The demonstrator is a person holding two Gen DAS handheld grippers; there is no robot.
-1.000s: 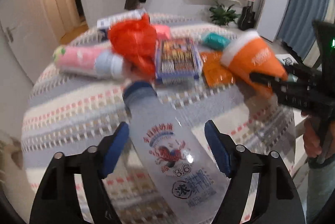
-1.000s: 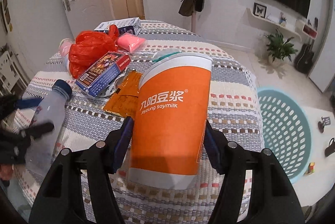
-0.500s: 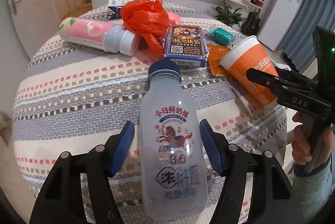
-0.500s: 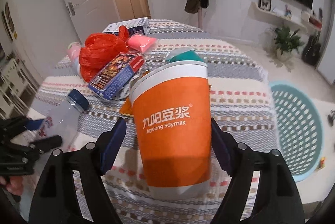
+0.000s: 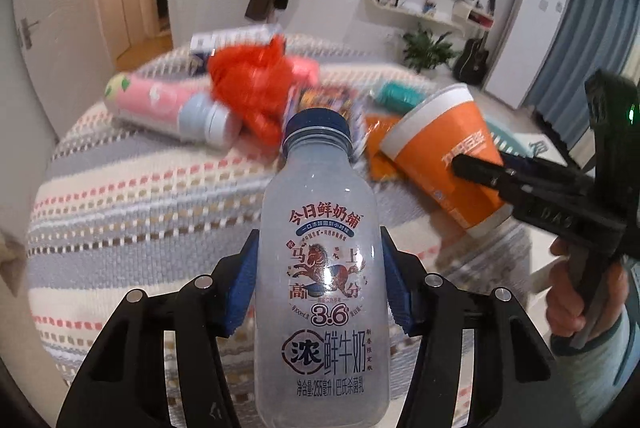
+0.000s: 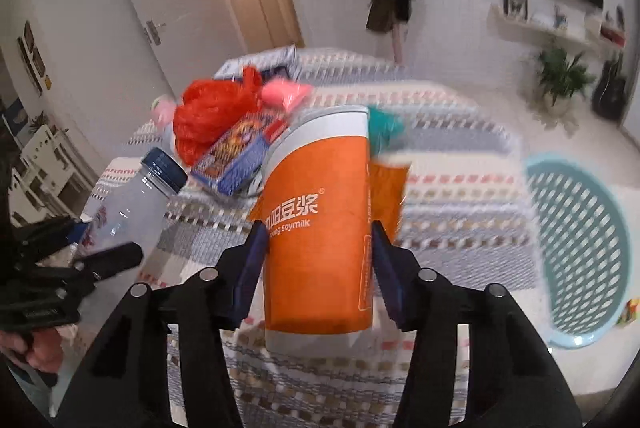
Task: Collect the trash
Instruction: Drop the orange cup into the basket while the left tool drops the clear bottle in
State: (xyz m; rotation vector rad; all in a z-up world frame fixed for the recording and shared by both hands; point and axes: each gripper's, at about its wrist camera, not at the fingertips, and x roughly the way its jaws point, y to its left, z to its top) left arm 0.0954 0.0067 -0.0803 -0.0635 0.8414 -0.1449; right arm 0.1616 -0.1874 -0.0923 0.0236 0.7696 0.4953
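Note:
My left gripper (image 5: 320, 284) is shut on a clear milk bottle (image 5: 322, 268) with a blue cap and holds it above the striped tablecloth (image 5: 132, 212). My right gripper (image 6: 318, 260) is shut on an orange soymilk cup (image 6: 320, 224), also lifted off the table. The cup shows in the left wrist view (image 5: 444, 152) and the bottle in the right wrist view (image 6: 128, 208). A red plastic bag (image 5: 252, 84), a pink bottle (image 5: 168, 108), a printed box (image 6: 236, 152), an orange wrapper (image 6: 386, 192) and a teal packet (image 5: 394, 94) lie on the table.
A light blue plastic basket (image 6: 580, 248) stands on the floor to the right of the table. A white-blue carton (image 5: 232, 40) and a pink packet (image 6: 286, 94) lie at the table's far side. Doors and a coat rack stand behind.
Both grippers have closed tighter and lifted: the bottle stands upright higher above the cloth, and the cup has risen and tilted.

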